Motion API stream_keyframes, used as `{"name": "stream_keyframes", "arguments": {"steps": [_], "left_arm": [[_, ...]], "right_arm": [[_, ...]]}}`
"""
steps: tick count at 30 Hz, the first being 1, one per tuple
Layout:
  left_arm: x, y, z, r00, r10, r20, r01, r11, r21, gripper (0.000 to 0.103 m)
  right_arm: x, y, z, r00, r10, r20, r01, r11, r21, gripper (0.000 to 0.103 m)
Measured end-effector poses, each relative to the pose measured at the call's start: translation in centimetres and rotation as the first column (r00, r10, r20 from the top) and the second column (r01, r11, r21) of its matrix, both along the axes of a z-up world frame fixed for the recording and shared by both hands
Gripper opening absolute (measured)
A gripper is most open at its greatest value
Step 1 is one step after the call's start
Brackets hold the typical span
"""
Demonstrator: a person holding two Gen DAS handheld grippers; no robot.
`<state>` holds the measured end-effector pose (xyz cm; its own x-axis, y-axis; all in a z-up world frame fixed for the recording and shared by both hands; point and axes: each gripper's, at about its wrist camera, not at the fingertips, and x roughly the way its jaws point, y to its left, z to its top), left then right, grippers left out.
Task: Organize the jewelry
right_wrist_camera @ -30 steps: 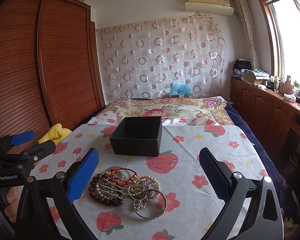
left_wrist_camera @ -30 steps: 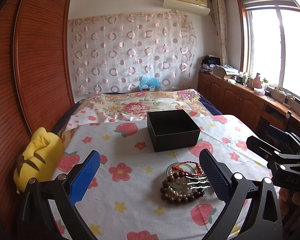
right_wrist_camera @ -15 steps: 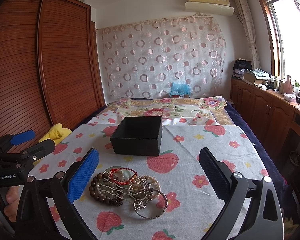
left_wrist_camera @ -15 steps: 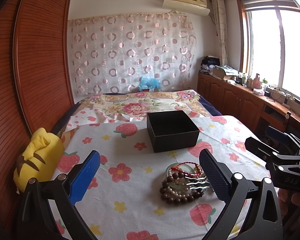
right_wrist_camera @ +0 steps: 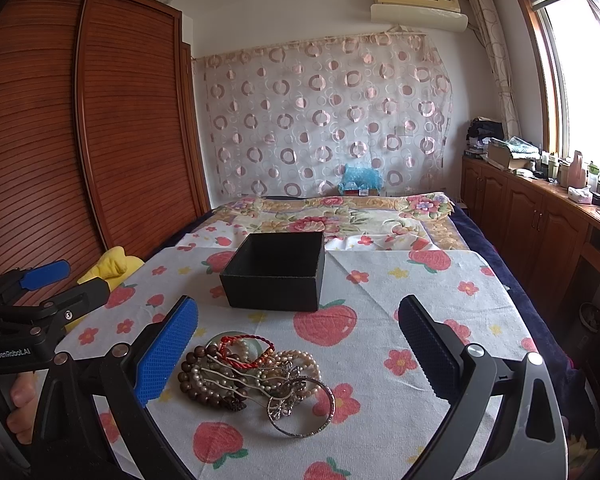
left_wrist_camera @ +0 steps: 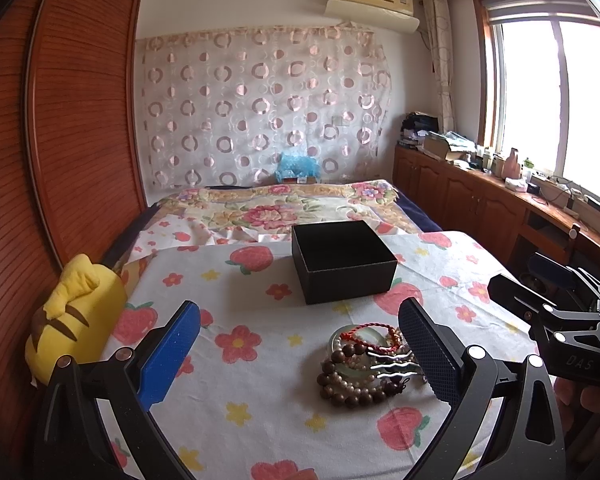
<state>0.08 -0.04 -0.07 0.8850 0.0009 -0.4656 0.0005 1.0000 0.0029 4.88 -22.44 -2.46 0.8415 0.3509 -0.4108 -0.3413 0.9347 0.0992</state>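
Right wrist view showed both tools, left tool point(left_wrist_camera: 299, 354) and right tool point(right_wrist_camera: 298, 350), spread wide and holding nothing. Black box point(right_wrist_camera: 276, 274) stood empty on the bed point(right_wrist_camera: 404, 300), jewelry pile point(right_wrist_camera: 256, 376) just before it.

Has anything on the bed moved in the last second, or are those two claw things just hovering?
Nothing visibly changed. Both the left gripper and right gripper stay open and empty, the jewelry pile lies untouched on the cloth, and the black box sits where it was.
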Motion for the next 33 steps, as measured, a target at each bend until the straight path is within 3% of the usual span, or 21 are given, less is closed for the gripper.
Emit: {"name": "stream_keyframes", "arguments": {"steps": [6, 13, 19, 27, 33], "left_arm": [[0.9, 0.2, -1.0, 0.999, -0.002, -0.036, 0.002, 1.0, -0.002, 0.096], [2.2, 0.3, -3.0, 0.995, -0.033, -0.093, 0.031, 0.999, -0.024, 0.096], [3.8, -0.7, -4.5, 0.983, -0.104, -0.151, 0.101, 0.994, -0.028, 0.095], [7.0, -2.2, -6.0, 0.948, -0.211, -0.238, 0.2, 0.977, -0.069, 0.074], [9.9, -2.5, -7.3, 0.917, -0.245, -0.314, 0.219, 0.969, -0.117, 0.055]], "right_arm": [[0.1, 0.0, -0.5, 1.0, 0.0, -0.021, 0.0, 1.0, -0.007, 0.1], [0.7, -0.1, -3.1, 0.997, 0.018, -0.073, -0.02, 0.999, -0.032, 0.1], [1.4, -0.5, -5.1, 0.99, 0.041, -0.135, -0.051, 0.996, -0.068, 0.089], [2.1, -1.2, -7.0, 0.981, 0.045, -0.19, -0.064, 0.993, -0.095, 0.083], [2.6, -1.5, -7.5, 0.974, 0.055, -0.222, -0.078, 0.992, -0.095, 0.077]]}}
